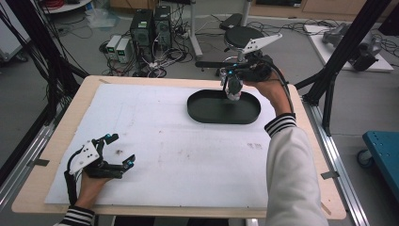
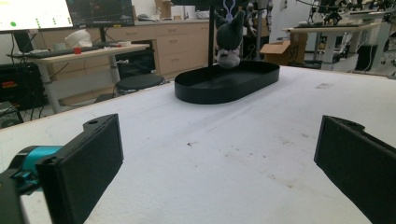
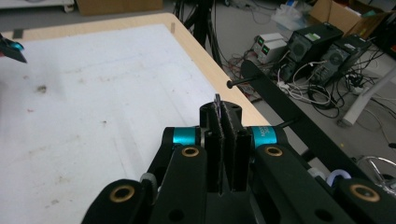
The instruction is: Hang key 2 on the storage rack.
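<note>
A small grey plush toy hangs over the far side of a black oval tray. Whether its underside touches the tray floor I cannot tell. My right gripper is above the toy, shut on the thin purple loop at its top. My left gripper rests open on the white mat at the near left. Nothing is between its fingers.
The mat covers a wooden table and shows a few dark smudges. A black stool and computer cases with cables stand on the floor beyond the far edge. Black frame posts rise at both sides, and a blue cart is at the right.
</note>
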`<control>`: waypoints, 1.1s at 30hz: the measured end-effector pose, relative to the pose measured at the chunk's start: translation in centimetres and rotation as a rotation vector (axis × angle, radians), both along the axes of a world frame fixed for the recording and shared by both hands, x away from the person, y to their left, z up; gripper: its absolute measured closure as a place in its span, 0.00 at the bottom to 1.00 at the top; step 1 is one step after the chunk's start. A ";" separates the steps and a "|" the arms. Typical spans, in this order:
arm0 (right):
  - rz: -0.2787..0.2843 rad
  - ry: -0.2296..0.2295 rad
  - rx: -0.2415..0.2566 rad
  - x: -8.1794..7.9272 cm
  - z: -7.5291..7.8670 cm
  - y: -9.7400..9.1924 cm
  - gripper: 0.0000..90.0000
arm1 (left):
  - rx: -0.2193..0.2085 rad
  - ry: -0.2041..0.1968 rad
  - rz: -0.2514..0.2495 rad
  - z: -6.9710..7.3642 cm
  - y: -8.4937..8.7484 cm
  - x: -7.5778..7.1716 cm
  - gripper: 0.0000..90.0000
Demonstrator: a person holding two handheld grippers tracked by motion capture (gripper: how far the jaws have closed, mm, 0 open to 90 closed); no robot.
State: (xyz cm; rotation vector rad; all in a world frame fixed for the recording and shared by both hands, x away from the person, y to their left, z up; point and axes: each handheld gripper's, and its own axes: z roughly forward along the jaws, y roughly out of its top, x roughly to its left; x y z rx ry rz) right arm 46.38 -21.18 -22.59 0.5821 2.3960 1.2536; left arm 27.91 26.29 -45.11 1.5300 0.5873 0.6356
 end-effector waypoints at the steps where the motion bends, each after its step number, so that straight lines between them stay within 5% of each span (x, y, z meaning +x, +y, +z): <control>1: 0.004 -0.006 -0.001 0.2 0.1 0.1 0.98 | -0.002 -0.003 -0.001 0.0 0.1 0.0 0.02; 6: 0.003 0.008 -0.055 1.4 0.5 0.8 0.98 | -0.013 -0.007 0.002 -0.1 0.2 0.0 0.02; 17: -0.005 0.034 -0.088 3.3 0.5 1.5 0.98 | -0.028 -0.006 -0.003 -0.1 0.3 0.0 0.02; 33: -0.018 0.073 -0.135 5.1 -1.3 1.9 0.98 | -0.044 -0.009 -0.004 -0.2 0.4 0.0 0.02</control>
